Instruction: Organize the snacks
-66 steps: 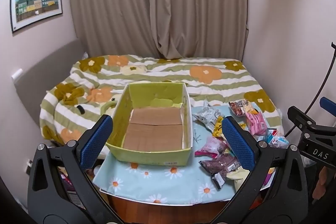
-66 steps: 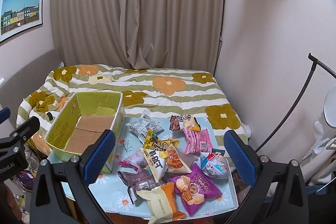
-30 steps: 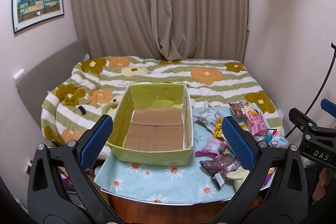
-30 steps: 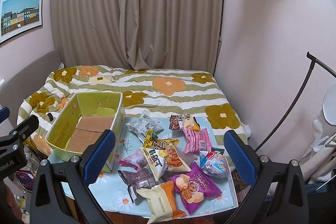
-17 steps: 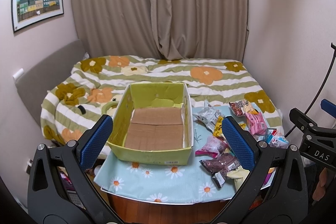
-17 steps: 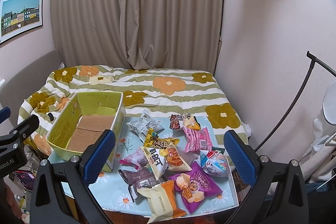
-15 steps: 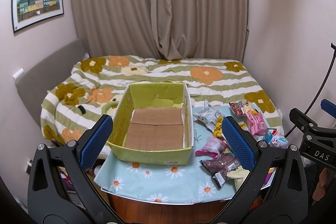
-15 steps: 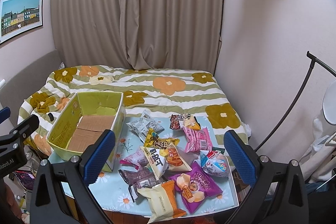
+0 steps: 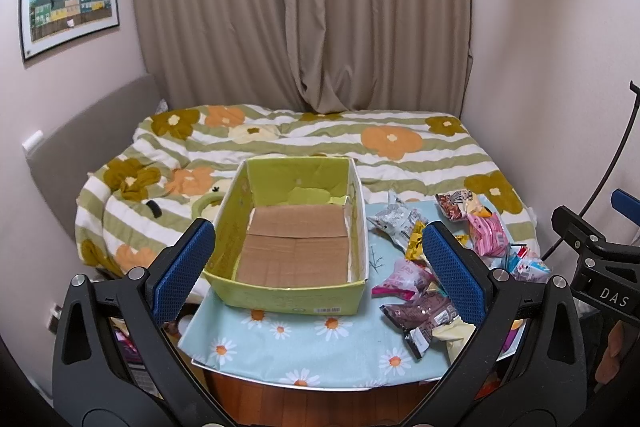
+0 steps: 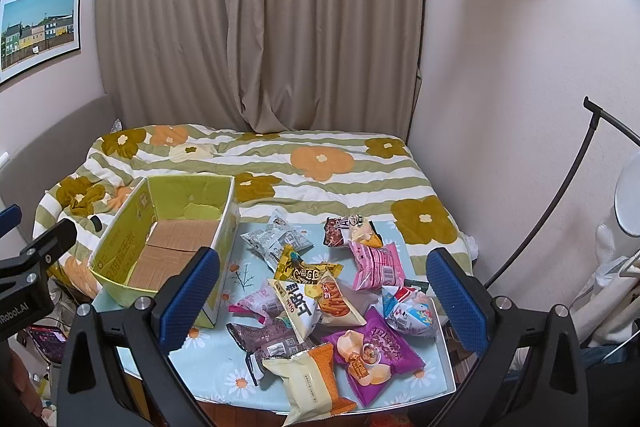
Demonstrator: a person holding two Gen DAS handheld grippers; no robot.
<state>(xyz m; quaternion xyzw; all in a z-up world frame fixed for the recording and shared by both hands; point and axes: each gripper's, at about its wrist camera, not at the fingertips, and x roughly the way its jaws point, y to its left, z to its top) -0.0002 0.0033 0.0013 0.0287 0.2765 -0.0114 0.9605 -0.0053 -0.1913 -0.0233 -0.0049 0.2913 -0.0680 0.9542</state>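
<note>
An empty yellow-green cardboard box stands on the left of a small table with a daisy cloth; it also shows in the right wrist view. Several snack packets lie in a pile to its right: a purple packet, a pink packet, a yellow packet, a silver packet, an orange-cream packet. My left gripper is open and empty, held above the table's near edge facing the box. My right gripper is open and empty, above the snack pile.
A bed with a striped flower blanket lies right behind the table. Curtains hang at the back, walls stand on both sides. A thin black stand leans at the right. The table's near edge faces me.
Both grippers have drifted only slightly; the view has barely shifted. Nothing was picked up or moved.
</note>
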